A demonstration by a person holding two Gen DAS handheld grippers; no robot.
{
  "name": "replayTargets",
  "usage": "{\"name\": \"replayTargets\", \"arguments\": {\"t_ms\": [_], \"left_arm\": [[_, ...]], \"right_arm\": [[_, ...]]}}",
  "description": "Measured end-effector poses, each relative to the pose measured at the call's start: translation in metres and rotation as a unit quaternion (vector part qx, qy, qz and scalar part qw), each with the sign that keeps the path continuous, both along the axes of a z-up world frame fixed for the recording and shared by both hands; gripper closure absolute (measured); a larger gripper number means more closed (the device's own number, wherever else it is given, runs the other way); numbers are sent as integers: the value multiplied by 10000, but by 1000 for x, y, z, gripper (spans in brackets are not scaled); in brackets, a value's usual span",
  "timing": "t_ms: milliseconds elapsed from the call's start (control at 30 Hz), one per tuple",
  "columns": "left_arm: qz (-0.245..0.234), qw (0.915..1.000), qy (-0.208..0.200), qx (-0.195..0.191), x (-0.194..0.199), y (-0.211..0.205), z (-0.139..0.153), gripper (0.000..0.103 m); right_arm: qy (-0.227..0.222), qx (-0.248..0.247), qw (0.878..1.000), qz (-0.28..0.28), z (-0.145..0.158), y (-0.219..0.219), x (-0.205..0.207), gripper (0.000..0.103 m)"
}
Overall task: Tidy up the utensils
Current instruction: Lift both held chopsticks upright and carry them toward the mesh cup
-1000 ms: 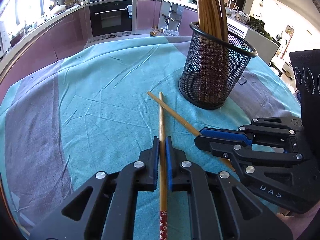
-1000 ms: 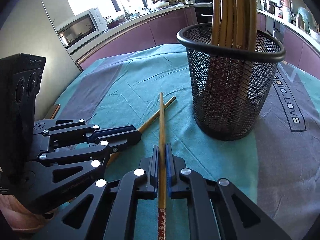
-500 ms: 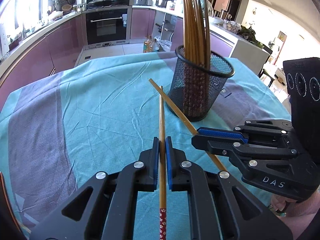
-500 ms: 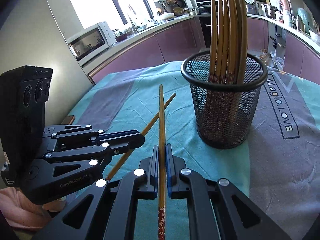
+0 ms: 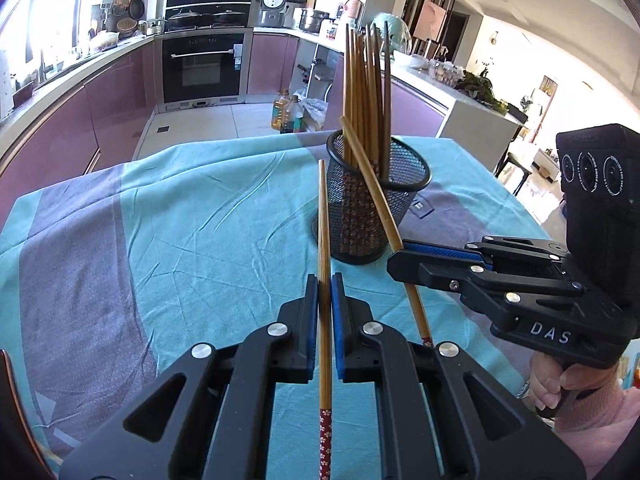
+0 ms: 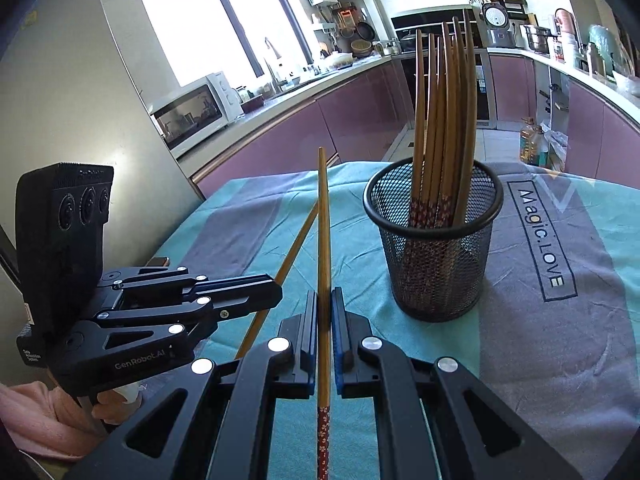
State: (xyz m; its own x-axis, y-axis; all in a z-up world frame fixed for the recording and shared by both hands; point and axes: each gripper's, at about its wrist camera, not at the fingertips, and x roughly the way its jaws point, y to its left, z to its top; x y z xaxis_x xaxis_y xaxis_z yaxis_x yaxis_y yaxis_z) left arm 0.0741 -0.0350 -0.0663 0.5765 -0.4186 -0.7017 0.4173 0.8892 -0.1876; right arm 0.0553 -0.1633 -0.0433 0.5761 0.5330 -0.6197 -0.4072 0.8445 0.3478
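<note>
**Chopsticks lifted, holder ahead**

Left gripper [image 5: 325, 292] has its jaws clamped on a bamboo chopstick [image 5: 323, 216], patterned red end trailing back toward the camera, tip raised clear of the teal tablecloth [image 5: 180, 216]. Right gripper [image 6: 325, 308] is likewise closed on a second chopstick [image 6: 323, 232], held the same way; the two sticks cross in front of it. Further right stands the mesh holder [image 6: 434, 264], upright and already carrying a bundle of chopsticks.

Judging by this, the step in hand is carrying both sticks to the holder. Next, each wants tipping upright over the rim, entering a gap beside the bundle, then release.
</note>
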Motion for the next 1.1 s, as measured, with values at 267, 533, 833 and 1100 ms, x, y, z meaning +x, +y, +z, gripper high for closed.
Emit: {"name": "replayTargets", "arguments": {"t_ms": [267,533,833,1100], "left_arm": [[-93,9998,-80,-174,-2,-2,12,96],[-114,9996,-171,-193,-4,-5,18,96],[-129,9993,-251,-238,-5,-4,21,96],[-152,9988,-354,-313,-9,-1,28,96]], "right_arm": [[-123,131,9998,-67,10,-8,0,97],[-195,159,9996,-92,14,-11,-2,97],[-272,178,9994,-113,20,-11,-4,97],[-348,228,9990,-142,25,-12,-4,97]]}}
